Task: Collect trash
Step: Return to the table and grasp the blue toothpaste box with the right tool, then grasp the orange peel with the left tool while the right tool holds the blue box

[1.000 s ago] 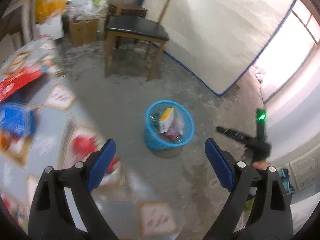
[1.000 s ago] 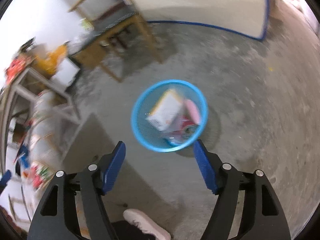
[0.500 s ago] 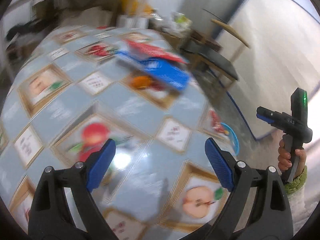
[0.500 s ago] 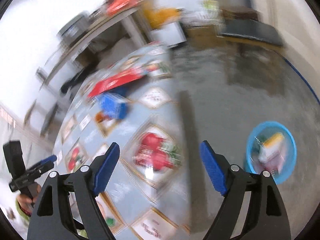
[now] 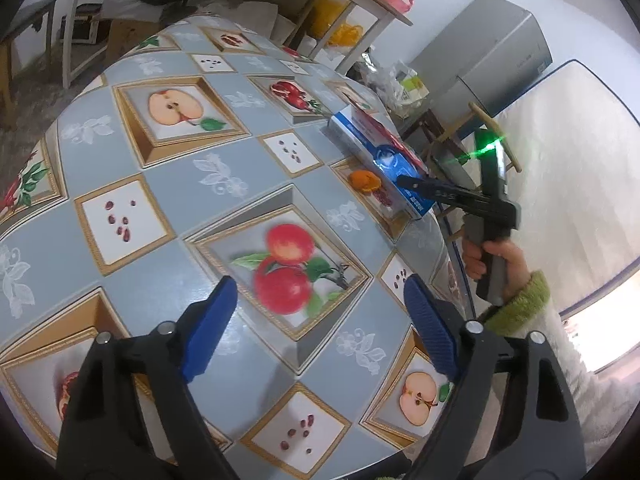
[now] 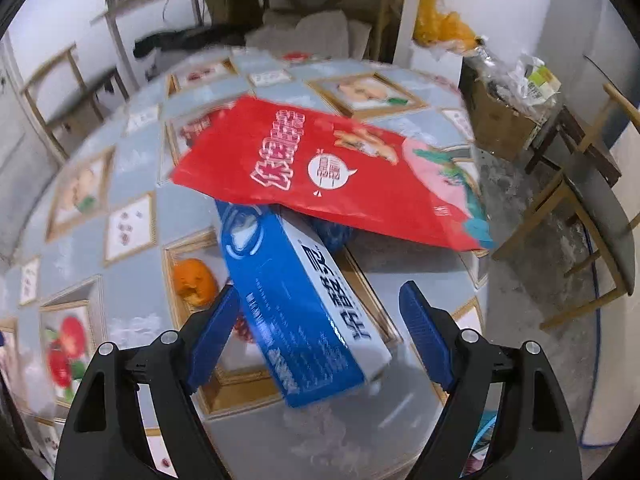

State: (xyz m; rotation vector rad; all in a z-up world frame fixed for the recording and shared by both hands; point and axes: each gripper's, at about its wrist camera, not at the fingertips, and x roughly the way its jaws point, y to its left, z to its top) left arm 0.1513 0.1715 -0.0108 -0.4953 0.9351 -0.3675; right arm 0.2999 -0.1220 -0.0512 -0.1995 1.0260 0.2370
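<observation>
A blue and white carton lies on the fruit-print tablecloth near the table's edge. A red snack bag rests across its far end. An orange peel lies just left of the carton. My right gripper is open, its fingers on either side of the carton's near end, not touching. In the left wrist view the carton and peel sit at the table's far right edge, with the right gripper beside them. My left gripper is open and empty over the table.
Wooden chairs stand on the concrete floor to the right of the table. A cardboard box of waste and shelves with an orange bag are behind. A mattress leans on the wall.
Both grippers have swung from above the blue basket on the floor to the table. The right gripper has closed in on the blue carton. Both stay open.
</observation>
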